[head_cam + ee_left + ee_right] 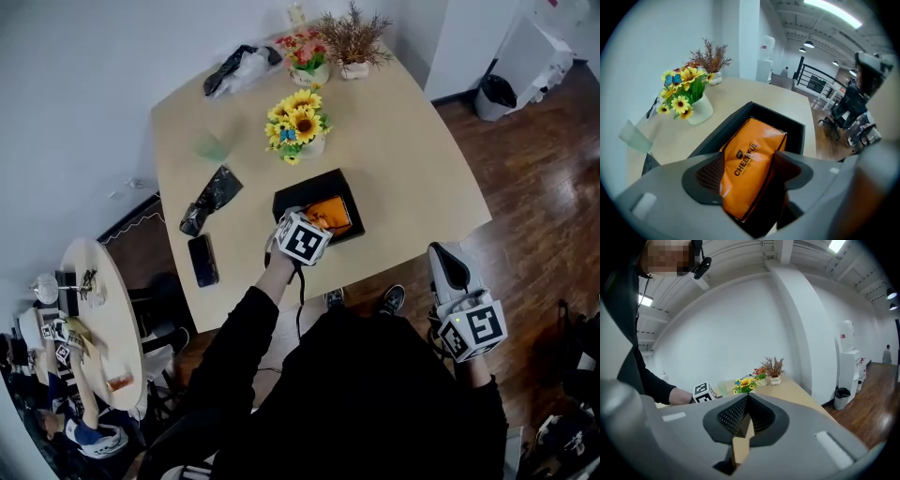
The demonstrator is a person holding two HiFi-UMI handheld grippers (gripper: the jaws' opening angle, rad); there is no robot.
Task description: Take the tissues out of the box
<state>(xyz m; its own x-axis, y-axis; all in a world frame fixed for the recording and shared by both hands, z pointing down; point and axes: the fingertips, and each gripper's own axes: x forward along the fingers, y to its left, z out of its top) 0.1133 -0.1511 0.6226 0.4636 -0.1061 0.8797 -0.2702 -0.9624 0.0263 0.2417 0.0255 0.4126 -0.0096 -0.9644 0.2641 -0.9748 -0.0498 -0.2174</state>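
Head view: left hand-held gripper (309,225) is over the black box (302,192) at the near edge of the table (412,141). It's tipped steeply into the box because the orange tissue pack (336,214) lies inside, not yet taken out. Right hand-held gripper (448,261) hangs off the table to the right, beside the person's body and well apart from the box. It looks parked, not needed for this grab. Around: sunflower vase (298,127) just behind the box, phone (202,260) and black wrapper (211,199) to the left. Two flower pots (354,47) and a bag (239,67) sit at the far edge. Nothing lies over the box opening.

Left gripper view: jaws wide apart, one pad either side of the pack's near end, pack between them. No squeeze showing, so not held. Pack lies slanted in the box, print side up. Box walls run close along the pack; I judge those could catch a pad. Task barely begun.

Right gripper view: jaws fully together, nothing between. It looks roughly level across the table toward the sunflowers and the left gripper's marker cube (704,392).
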